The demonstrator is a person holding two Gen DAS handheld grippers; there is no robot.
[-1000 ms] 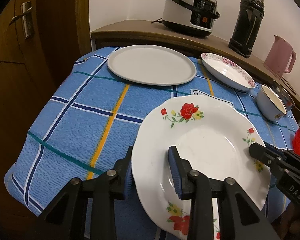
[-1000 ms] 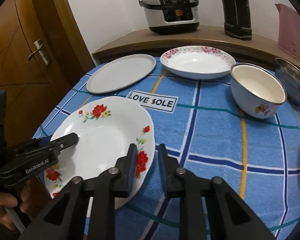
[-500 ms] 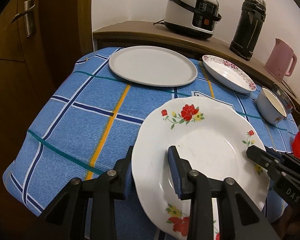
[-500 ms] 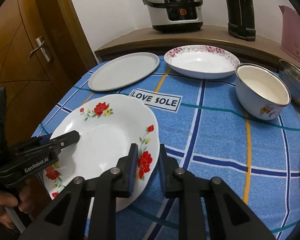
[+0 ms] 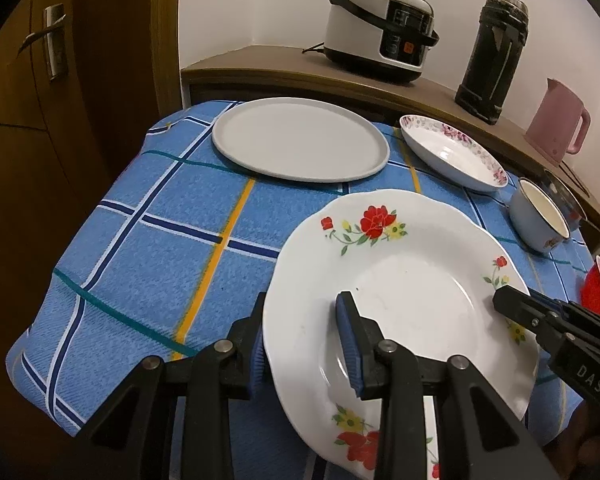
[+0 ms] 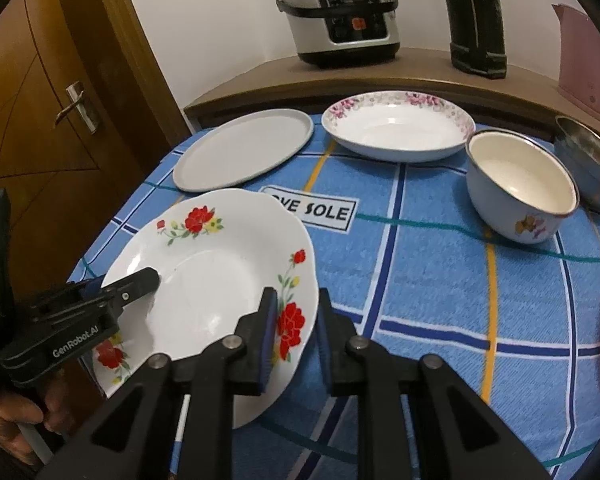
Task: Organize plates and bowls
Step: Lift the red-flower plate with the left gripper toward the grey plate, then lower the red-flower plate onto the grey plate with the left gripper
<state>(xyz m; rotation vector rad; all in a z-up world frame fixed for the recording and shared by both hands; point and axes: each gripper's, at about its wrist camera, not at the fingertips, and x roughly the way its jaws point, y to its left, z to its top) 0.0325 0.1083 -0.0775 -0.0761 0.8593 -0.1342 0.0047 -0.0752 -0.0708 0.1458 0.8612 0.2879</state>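
Both grippers hold a white plate with red flowers [image 5: 404,292] just above the blue checked tablecloth [image 5: 160,248]. My left gripper [image 5: 304,332] is shut on its left rim; my right gripper [image 6: 294,326] is shut on its right rim [image 6: 296,304]. The plate also shows in the right wrist view [image 6: 212,276]. A flat grey plate [image 5: 300,144] lies at the far left, a pink-flowered deep plate [image 5: 452,152] to its right. The grey plate [image 6: 244,152] and the deep plate [image 6: 398,124] show in the right wrist view too.
A pale blue enamel bowl [image 6: 520,188] and a steel bowl [image 6: 588,160] stand at the right, something red [image 5: 598,292] at the far right edge. A rice cooker [image 5: 380,28], black flask [image 5: 492,52] and pink kettle [image 5: 558,120] stand on the wooden shelf behind. A door [image 6: 40,100] is at left.
Both grippers have lifted the flowered plate and carried it a little towards the far side of the table. Nothing else moved.
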